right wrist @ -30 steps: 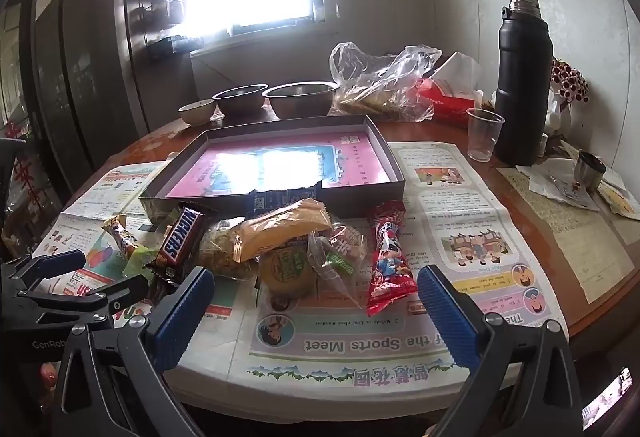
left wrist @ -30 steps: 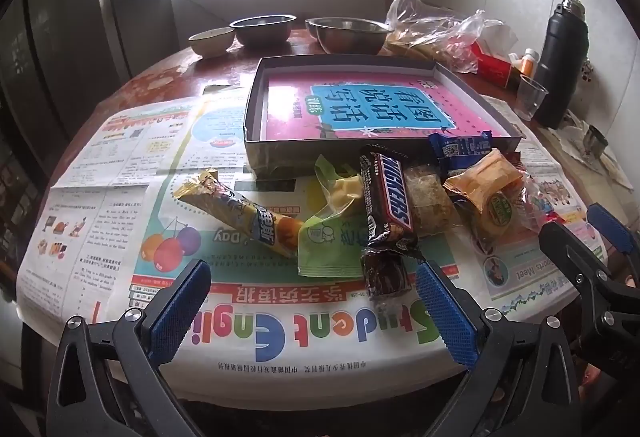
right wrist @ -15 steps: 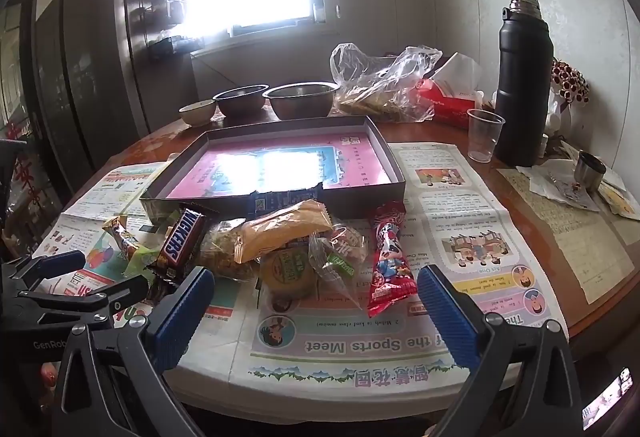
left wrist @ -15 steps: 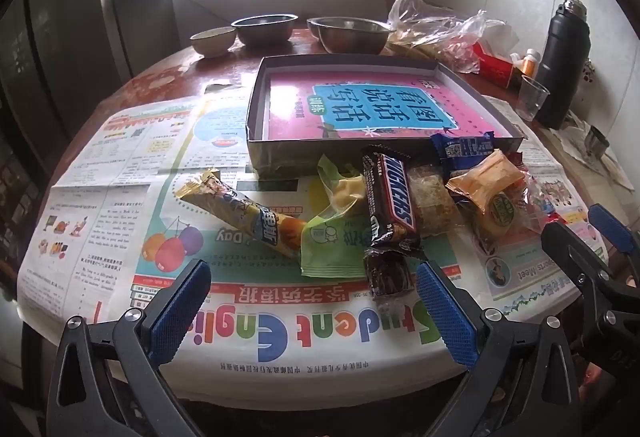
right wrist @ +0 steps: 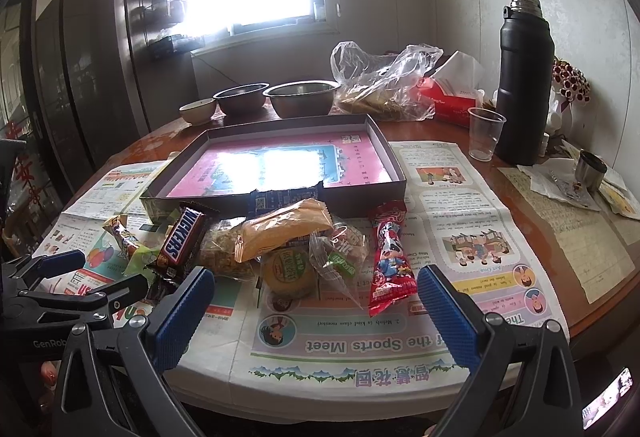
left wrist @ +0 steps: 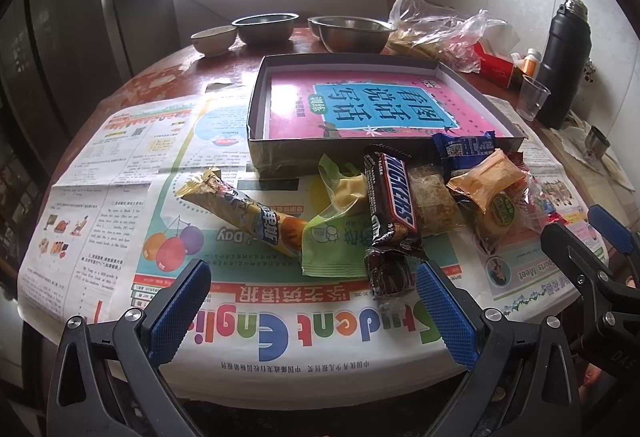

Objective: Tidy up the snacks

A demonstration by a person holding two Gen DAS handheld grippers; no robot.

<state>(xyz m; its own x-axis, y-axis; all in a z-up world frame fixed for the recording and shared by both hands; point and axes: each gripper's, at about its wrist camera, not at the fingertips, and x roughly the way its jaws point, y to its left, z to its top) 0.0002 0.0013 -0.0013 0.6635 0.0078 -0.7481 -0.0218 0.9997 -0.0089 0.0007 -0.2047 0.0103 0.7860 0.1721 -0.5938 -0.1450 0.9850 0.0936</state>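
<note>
two grippers are hovering spread wide and empty at the table's near edge: left gripper, right gripper. snacks, among them a snickers bar, are lying piled on newspaper, just before the shallow box.

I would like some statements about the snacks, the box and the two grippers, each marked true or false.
1. The Snickers bar lies inside the box. False: it lies on the newspaper in front of the box.
2. The left gripper is open and holds nothing. True.
3. The right gripper is shut on the red packet. False: its jaws are open, and the packet lies on the newspaper.
4. No snack lies fully inside the box. True.
5. The plastic cup stands beside the black flask. True.
</note>
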